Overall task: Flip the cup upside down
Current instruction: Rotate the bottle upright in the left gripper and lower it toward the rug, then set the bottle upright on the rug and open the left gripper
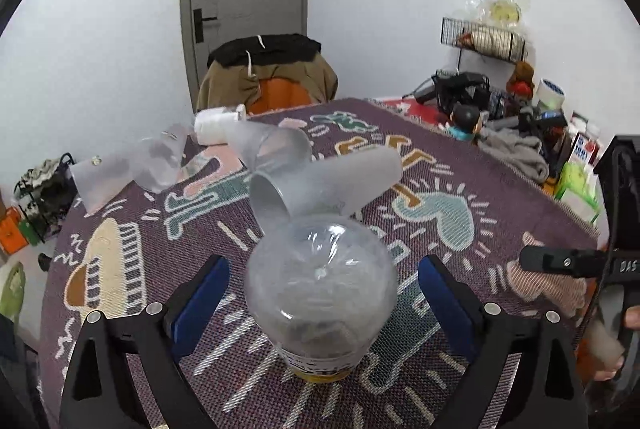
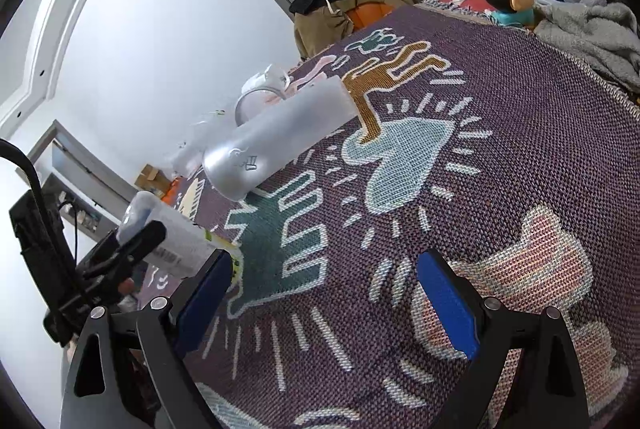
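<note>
A clear plastic cup (image 1: 322,293) stands upside down on the patterned tablecloth (image 1: 460,189), its base up and its yellow-labelled rim on the cloth. My left gripper (image 1: 324,293) is open, its blue pads either side of the cup with a gap on each side. The cup also shows at the left of the right wrist view (image 2: 168,233). My right gripper (image 2: 324,293) is open and empty above bare cloth (image 2: 500,133). Frosted cups lie on their sides farther back: one near the middle (image 1: 336,185) (image 2: 280,137), another behind it (image 1: 272,147), a third at far left (image 1: 128,169).
A white roll (image 1: 214,125) lies at the table's far edge. A chair with draped clothes (image 1: 272,73) stands behind. A doll (image 1: 464,121), grey towel (image 1: 516,153), wire racks and boxes crowd the right side. The right gripper's body (image 1: 600,261) shows at right.
</note>
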